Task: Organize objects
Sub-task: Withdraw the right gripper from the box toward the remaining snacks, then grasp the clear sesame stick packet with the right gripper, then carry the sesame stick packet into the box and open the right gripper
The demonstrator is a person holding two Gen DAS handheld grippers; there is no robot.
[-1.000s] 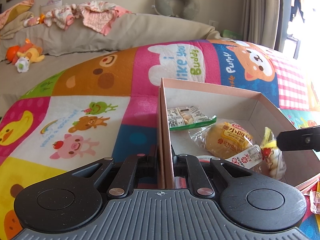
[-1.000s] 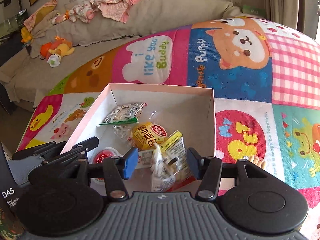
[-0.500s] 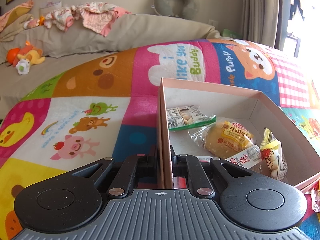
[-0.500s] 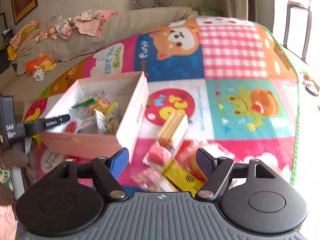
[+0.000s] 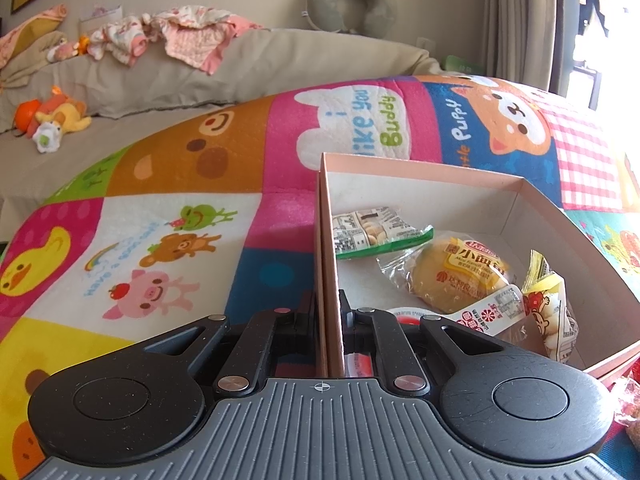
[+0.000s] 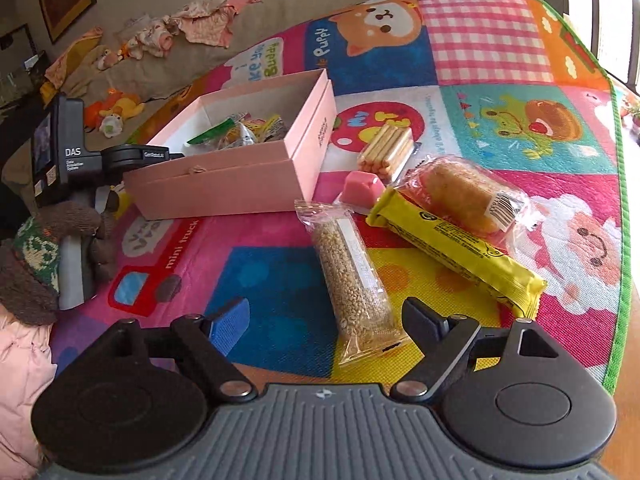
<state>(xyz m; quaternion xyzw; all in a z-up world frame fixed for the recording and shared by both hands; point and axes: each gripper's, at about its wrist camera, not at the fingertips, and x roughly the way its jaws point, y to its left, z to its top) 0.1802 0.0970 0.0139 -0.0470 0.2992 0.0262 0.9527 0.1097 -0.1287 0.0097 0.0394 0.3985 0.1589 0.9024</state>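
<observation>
Left tool (image 5: pixel 328 312) pinching pink box (image 5: pixel 330 264) wall, right tool (image 6: pixel 326 320) spread over grain bar (image 6: pixel 352 276)

Ahead of the jaws, the play mat (image 5: pixel 160 208) reads "like you Buddy", "Puppy", "Have a good day!" and "mini truck"; the bun wrapper (image 5: pixel 468 268) reads "小面包"; left of the jaws, the left gripper (image 6: pixel 176 155) body reads "DAS"
</observation>
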